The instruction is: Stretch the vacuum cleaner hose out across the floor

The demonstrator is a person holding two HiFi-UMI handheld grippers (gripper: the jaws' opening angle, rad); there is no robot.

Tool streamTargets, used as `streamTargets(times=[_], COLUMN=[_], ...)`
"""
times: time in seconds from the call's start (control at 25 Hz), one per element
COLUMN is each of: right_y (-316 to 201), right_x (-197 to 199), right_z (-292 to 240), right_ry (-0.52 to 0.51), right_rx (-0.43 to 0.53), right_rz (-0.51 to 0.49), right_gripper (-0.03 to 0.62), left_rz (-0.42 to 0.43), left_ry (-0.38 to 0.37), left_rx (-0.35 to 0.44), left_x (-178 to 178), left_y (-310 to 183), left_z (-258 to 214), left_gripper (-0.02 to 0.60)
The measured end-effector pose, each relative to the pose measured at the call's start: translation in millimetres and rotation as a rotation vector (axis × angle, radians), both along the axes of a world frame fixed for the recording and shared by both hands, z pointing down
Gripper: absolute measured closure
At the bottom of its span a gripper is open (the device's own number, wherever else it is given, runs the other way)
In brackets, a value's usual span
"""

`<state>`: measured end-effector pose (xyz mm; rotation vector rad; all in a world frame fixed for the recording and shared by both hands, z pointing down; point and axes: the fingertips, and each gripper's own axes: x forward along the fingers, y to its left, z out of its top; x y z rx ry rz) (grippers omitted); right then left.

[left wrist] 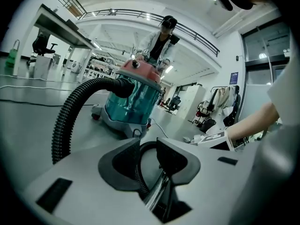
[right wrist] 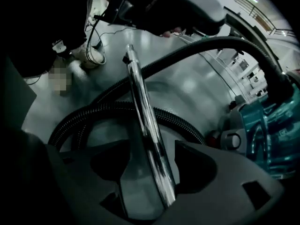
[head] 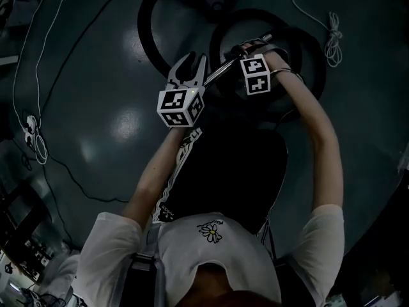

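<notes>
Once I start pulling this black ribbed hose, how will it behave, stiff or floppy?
Probably floppy: the hose lies in loose loops, so it should uncoil before tightening. Its chrome tube looks rigid and slick. The canister may drag along once slack runs out.

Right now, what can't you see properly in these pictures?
Head view: the hose loops are too dark to follow, and arms cover part.
Right gripper view: the chrome tube sits between the jaws of the right gripper, but whether the pads press it is unclear.
Right gripper view: the vacuum cleaner is cut off by the right edge.
Left gripper view: the tube's near end hides behind the left gripper.
</notes>
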<state>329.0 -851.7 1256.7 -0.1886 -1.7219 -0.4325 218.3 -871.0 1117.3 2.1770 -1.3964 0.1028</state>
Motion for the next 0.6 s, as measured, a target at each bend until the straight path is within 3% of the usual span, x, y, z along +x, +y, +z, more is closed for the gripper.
streamTargets(times=[0.12, 0.28, 0.32, 0.36, 0.4, 0.52, 0.6], right_y=[6, -4, -8, -11, -14, -25, -40], right_x=[-7, -5, -6, -8, -9, -11, -9], right_z=[33, 61, 62, 62, 60, 37, -1], right_ry=[0.037, 0.098, 0.108, 0.117, 0.123, 0.092, 0.059], right_rx=[0.029, 0.180, 0.210, 0.232, 0.247, 0.315, 0.394], right_rz=[-0.053, -0.139, -0.144, -0.149, -0.152, -0.119, -0.043], right_gripper=[0.290, 0.293, 0.319, 0.437, 0.442, 0.447, 0.448], left_rz=[-0.003, 0.005, 0.007, 0.004, -0.005, -0.052, -0.076], left_ry=[-0.010, -0.017, -0.024, -0.034, -0.043, -0.063, -0.088], left_rx=[-0.018, -0.028, -0.028, -0.027, -0.025, -0.015, 0.003], left_x=[0, 2, 0, -3, -7, -24, -36], left_y=[10, 23, 24, 25, 24, 17, 12], left_z=[12, 19, 21, 22, 21, 4, -28], left_gripper=[0.488, 0.488, 0.488, 0.488, 0.488, 0.488, 0.488])
